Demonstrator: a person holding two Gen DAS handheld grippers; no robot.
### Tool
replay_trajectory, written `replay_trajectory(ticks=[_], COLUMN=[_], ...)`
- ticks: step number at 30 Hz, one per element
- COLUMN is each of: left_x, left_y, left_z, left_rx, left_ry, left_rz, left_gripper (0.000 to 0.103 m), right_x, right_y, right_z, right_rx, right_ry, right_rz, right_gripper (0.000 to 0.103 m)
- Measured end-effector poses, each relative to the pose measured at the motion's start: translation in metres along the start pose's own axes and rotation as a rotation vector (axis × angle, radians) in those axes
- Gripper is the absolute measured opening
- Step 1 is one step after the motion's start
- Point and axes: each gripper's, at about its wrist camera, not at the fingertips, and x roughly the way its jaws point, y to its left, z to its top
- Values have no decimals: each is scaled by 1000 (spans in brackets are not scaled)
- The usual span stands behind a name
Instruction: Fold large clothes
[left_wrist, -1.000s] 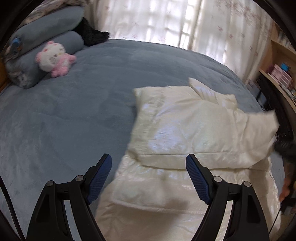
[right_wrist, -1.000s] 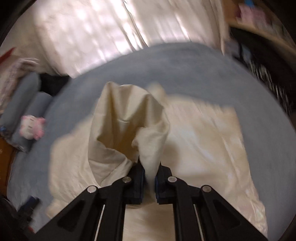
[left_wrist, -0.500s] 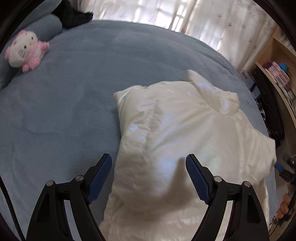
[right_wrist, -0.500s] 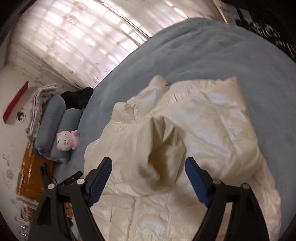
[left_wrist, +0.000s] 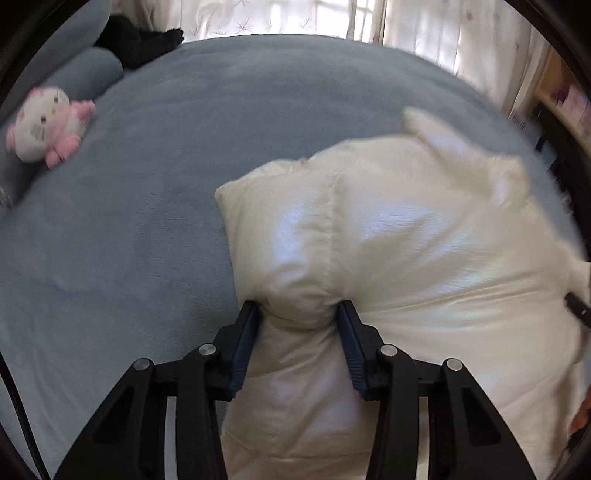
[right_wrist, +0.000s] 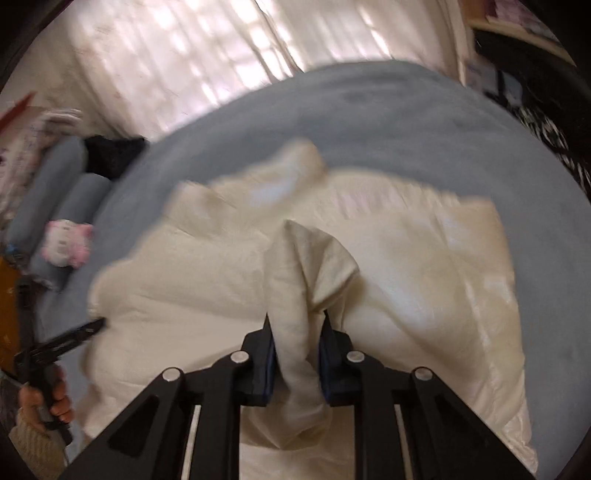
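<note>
Left gripper (left_wrist: 298, 314): jaws closing, pads pressing a bunched fold of the cream padded jacket (left_wrist: 424, 258). Right gripper (right_wrist: 296, 325): jaws closing on a raised jacket fold. The jacket lies on the blue bed (left_wrist: 147, 221); its far edge is blurred. Only the right view shows the hand (right_wrist: 46, 400) holding the left gripper.

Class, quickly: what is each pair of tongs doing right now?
Left tongs: closing, pads pressing a bunched fold of the puffy cream-white quilted jacket.
Right tongs: closing on a raised fold of the same jacket.
</note>
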Motion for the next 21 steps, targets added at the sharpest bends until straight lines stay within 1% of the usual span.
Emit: replay_trajectory(ticks=[2, 5, 7, 8, 10, 12, 14, 16, 19, 20, 21], left_x=[7, 8, 5, 1, -9, -17, -38, -58, -83, -87, -88], left_y=[-5, -5, -6, -6, -6, -11, -14, -19, -37, -47, -57], left_z=[-2, -3, -3, -4, -6, -5, -4, -2, 4, 7, 10], left_rx=[13, 22, 32, 40, 61, 83, 88, 88, 83, 82, 84], left_ry=[-3, -9, -17, -21, -30, -41, -80, -117, -172, -181, -182], left_rz=[24, 50, 66, 75, 100, 109, 85, 58, -5, -33, -56], left_gripper=[43, 43, 44, 44, 44, 44, 44, 44, 44, 44, 44], right_x=[12, 15, 17, 16, 9, -1, -21, -46, -74, -77, -74], right_y=[-1, 7, 7, 5, 2, 2, 5, 9, 23, 34, 41], right_z=[-5, -5, -4, -3, 1, 2, 2, 3, 5, 6, 10], right_rx=[-14, -46, -51, -46, -20, -8, -23, -33, -48, -70, -87], right_ry=[5, -3, 12, 21, 41, 44, 3, -69, -169, -192, -193], right_rz=[-3, -45, -38, -28, -13, -19, -51, -68, -45, -35, -33], right_gripper=[28, 29, 31, 33, 34, 38, 39, 40, 40, 40, 40])
